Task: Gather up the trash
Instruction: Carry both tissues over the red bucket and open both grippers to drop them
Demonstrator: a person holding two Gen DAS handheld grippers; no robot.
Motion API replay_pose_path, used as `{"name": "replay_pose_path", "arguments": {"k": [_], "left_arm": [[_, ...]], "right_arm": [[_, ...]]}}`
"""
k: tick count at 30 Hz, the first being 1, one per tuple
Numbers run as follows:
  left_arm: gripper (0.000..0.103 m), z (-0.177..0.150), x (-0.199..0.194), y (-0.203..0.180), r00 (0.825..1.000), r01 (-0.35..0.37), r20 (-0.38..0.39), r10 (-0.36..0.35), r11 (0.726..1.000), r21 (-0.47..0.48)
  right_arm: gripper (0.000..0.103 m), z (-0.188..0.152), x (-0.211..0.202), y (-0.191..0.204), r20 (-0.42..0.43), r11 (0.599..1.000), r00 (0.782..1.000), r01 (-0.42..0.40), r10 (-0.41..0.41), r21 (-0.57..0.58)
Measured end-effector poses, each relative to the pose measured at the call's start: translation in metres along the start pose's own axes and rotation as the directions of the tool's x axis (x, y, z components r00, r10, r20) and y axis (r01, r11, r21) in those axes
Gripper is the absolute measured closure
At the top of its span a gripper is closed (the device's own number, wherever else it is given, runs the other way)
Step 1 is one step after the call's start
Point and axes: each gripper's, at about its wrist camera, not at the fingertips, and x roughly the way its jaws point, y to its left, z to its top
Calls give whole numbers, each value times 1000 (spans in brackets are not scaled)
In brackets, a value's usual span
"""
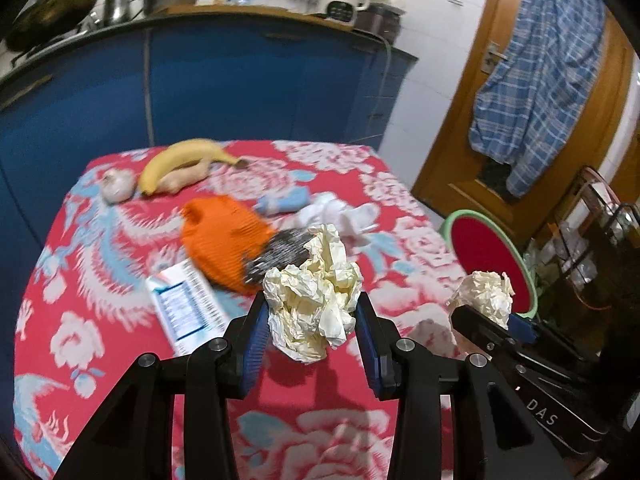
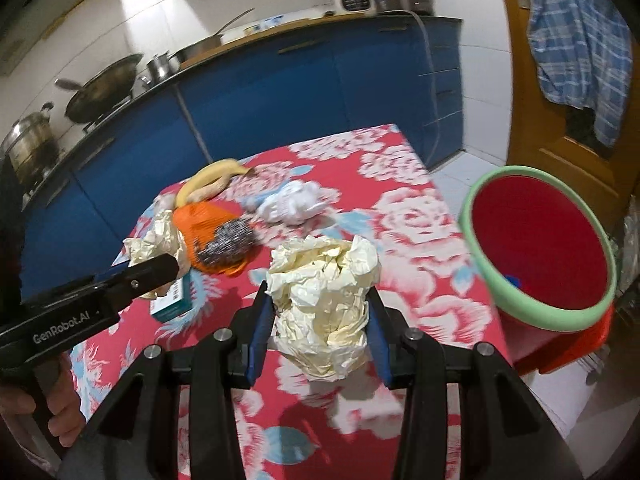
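Note:
My left gripper [image 1: 312, 300] is shut on a crumpled cream paper wad [image 1: 316, 308], lifted above the red floral tablecloth [image 1: 120, 280]. My right gripper [image 2: 319, 290] is shut on a second cream paper wad [image 2: 324, 304], also off the table. In the left wrist view the right gripper [image 1: 484, 316] shows at the right with its wad [image 1: 486, 292], in front of the red bucket [image 1: 480, 252]. In the right wrist view the left gripper [image 2: 166, 266] reaches in from the left with its wad [image 2: 154, 240]. The green-rimmed red bucket [image 2: 476, 240] stands on the floor beside the table's right edge.
On the cloth lie a banana [image 1: 180, 160], a garlic bulb [image 1: 118, 186], an orange cloth [image 1: 224, 236] with a steel scourer [image 1: 276, 256], a white tissue wad [image 2: 292, 202] and a printed box [image 1: 188, 308]. Blue cabinets [image 1: 240, 80] stand behind; a wooden door [image 1: 452, 152] is at right.

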Motion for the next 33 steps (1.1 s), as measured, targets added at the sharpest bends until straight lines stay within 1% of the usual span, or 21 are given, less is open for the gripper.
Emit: {"name": "replay_pose_path", "arguments": {"k": [4,10,16,25,30,33], "left_arm": [[61,11,6,-23,1000,27,7,-27,998,54],[61,26,16,-51,998,68,6,-69,992,107],[61,35,34,-81,994,110,-21,-107,982,151],[61,42,60,-123,988,152,-58,-143,967,204],[61,43,79,-139,986,158,-86,-142,961,228],[61,43,91,-150,984,167,-107,-144,955,244]], "right_arm": [[57,4,-8,-16,23,999,999,35,-36,32],[57,11,-22,-46,63,992,993,94,-99,87],[57,17,-31,-76,80,980,984,151,-162,133],[57,19,-30,-120,77,954,968,220,-239,206],[57,17,-26,-145,65,932,955,266,-289,246],[57,15,-21,-159,46,922,952,281,-304,267]]}}
